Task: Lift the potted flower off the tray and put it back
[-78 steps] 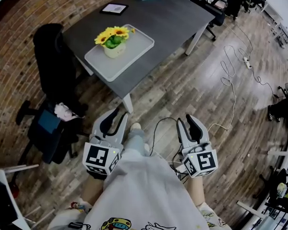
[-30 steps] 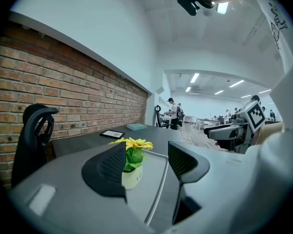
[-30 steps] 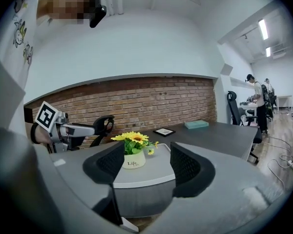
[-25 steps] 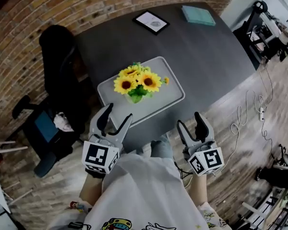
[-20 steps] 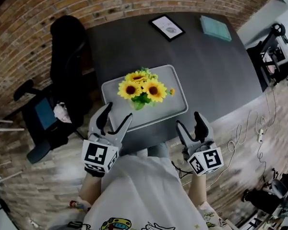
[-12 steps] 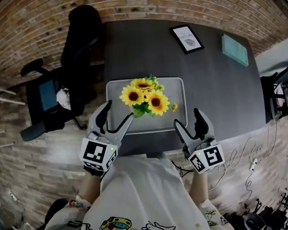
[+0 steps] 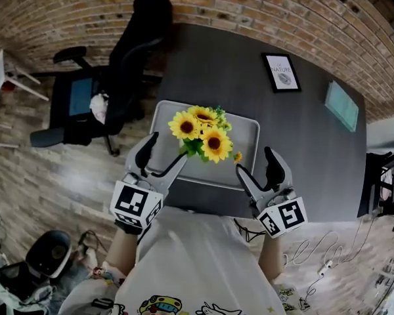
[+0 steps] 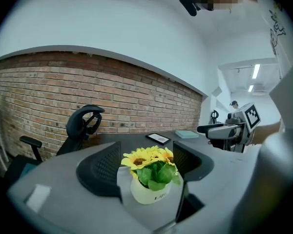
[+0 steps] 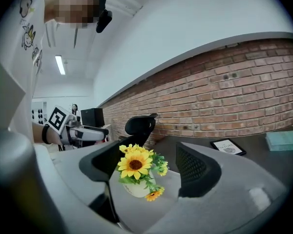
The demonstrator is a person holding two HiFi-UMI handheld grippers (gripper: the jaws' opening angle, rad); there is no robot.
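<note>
The left gripper point(image 7: 165, 151) is hovering at the near left corner of the tray point(image 7: 246, 143). Its jaws are standing wide, having just been opening, with nothing between the pads. Its own view is framing the potted flower point(image 7: 203, 133) in the gap, but ahead of the tips, not within them. The flower is standing on the tray, toward its near edge, on the dark table point(image 7: 249, 77). The right gripper point(image 7: 255, 163) is hanging off the tray's near right side, jaws likewise wide after just opening further, and gripping nothing.

Here is what I am worrying about. The blooms are spreading wider than the small white pot and hiding it from above. A jaw coming in high from the left is likely to be pinching leaves rather than the pot, and the plant could be tipping over. The pot is looking round and smooth, so a shallow grip may be letting it slip. On the right, a low stray blossom is sticking out toward that gripper and risks being crushed. If the two are closing unevenly, one could be shoving the pot or the tray across the table.

Both hands are reaching out low in front of the person, each gripper pointing nearly level, slightly downward, and angling inward toward the flower.
</note>
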